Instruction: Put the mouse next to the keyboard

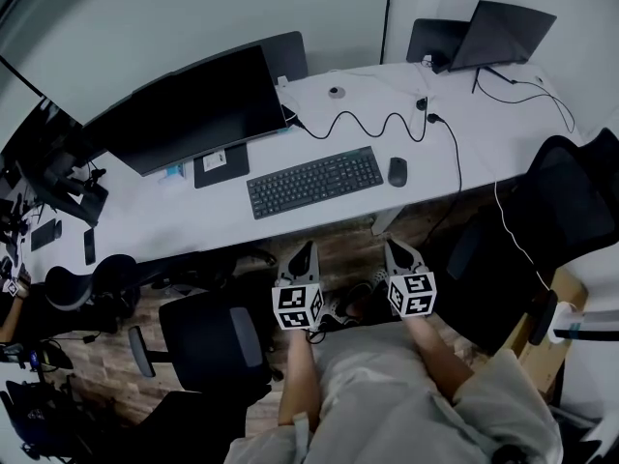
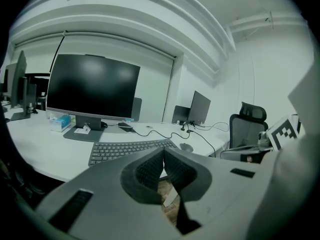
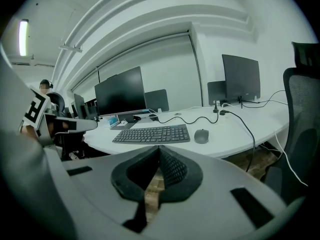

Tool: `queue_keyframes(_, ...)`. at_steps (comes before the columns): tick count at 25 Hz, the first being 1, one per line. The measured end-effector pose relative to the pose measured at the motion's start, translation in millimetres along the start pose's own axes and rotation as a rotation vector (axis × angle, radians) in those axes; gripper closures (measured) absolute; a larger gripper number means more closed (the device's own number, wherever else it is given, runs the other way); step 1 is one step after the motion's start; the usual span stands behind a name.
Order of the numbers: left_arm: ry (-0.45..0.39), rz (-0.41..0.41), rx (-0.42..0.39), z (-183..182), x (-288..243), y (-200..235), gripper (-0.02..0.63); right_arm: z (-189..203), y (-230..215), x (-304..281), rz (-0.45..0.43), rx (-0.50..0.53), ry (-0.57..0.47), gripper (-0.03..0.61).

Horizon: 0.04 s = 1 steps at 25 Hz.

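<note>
A dark mouse point(image 1: 397, 171) lies on the white desk point(image 1: 484, 124) just right of the black keyboard point(image 1: 314, 181). The keyboard point(image 3: 152, 133) and mouse point(image 3: 201, 136) also show in the right gripper view, and in the left gripper view the keyboard point(image 2: 127, 148) with the mouse point(image 2: 186, 147) at its right end. My left gripper point(image 1: 303, 255) and right gripper point(image 1: 397, 251) hang side by side below the desk's front edge, over the wooden floor. Both are shut with nothing between their jaws: left gripper point(image 2: 163, 160), right gripper point(image 3: 158, 158).
A large monitor point(image 1: 189, 110) stands behind the keyboard, with a wavy black cable point(image 1: 372, 124) to its right. A laptop point(image 1: 498, 33) sits at the desk's far right. Office chairs point(image 1: 571, 211) flank me; another chair point(image 1: 208, 336) is at lower left.
</note>
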<state>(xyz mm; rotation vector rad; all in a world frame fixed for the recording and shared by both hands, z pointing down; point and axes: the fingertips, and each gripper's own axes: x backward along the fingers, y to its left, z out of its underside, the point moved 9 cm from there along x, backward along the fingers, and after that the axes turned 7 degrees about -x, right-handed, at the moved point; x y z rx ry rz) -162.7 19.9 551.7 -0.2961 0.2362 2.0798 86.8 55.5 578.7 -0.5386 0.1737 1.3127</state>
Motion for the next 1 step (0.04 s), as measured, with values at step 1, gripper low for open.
queue_keyframes(1, 0.0, 0.0, 0.0, 0.0, -1.1, -0.6, 0.591, 0.5, -0.2, -0.3, -0.004, 0.002, 0.002, 0.577)
